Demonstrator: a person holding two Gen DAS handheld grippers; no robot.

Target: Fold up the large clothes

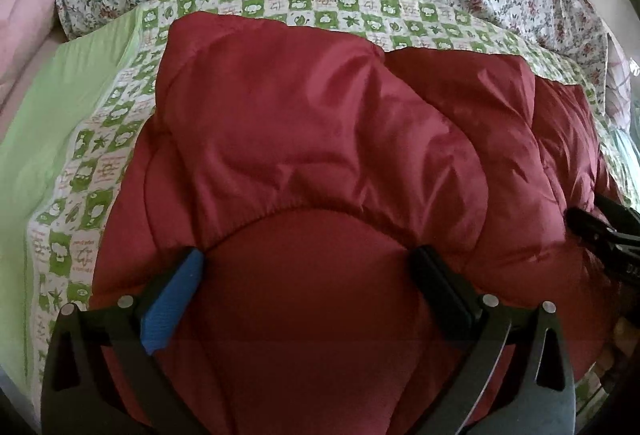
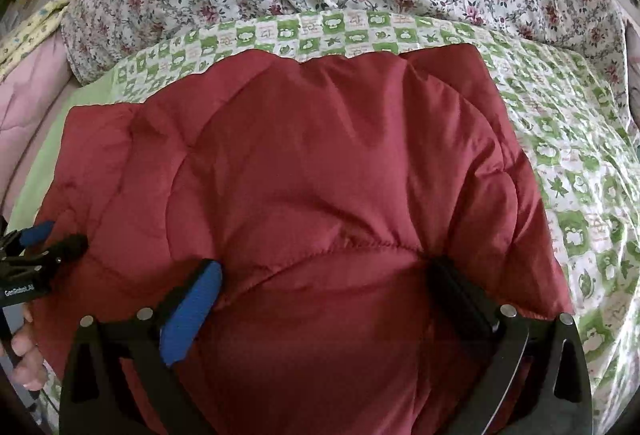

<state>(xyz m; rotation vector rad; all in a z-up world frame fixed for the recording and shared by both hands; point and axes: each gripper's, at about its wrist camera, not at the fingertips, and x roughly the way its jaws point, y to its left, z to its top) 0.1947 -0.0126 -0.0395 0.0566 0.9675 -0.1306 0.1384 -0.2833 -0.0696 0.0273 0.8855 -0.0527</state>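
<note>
Both the left gripper (image 1: 308,271) and right gripper (image 2: 324,281) gape wide, holding nothing, over the red jacket (image 1: 320,139); pinch the near hem evenly, then fold flat onto the bed (image 1: 60,107).

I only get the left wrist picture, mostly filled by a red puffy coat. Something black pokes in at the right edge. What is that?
Observer: That is the right gripper. Its own camera shows its jaws wide apart over the red coat, gripping nothing.
Operator: Who is holding these things?
Observer: A person. The right wrist view shows a bare hand wrapped round the handle of the left gripper.
Operator: And what is past the coat's right side?
Observer: The green checked sheet spreads out there, with the coat's edge lying on it.
</note>
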